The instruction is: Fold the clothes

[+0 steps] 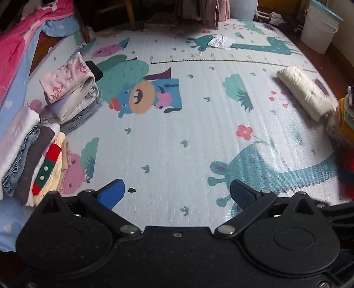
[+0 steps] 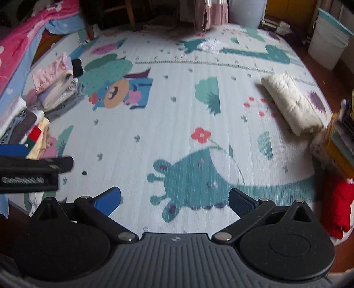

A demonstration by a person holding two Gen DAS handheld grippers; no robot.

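Observation:
Two stacks of folded clothes lie at the left of the cartoon play mat (image 1: 199, 137): a near stack (image 1: 31, 159) with white, denim, brown and yellow pieces, and a farther pink-topped stack (image 1: 70, 93). A folded cream garment (image 1: 305, 93) lies at the right; the right wrist view shows it too (image 2: 292, 104). An unfolded heap with yellow and red cloth (image 2: 340, 177) sits at the right edge. My left gripper (image 1: 177, 192) hovers open over bare mat, holding nothing. My right gripper (image 2: 174, 199) is open and empty as well, with the left gripper's body (image 2: 31, 172) beside it at the left.
A pink and blue blanket (image 1: 20, 51) drapes along the left. White buckets (image 1: 318, 28) stand at the back right, and a crumpled white paper (image 1: 221, 41) lies on the far mat. Wooden chair legs (image 1: 130, 13) and hanging cloth stand behind.

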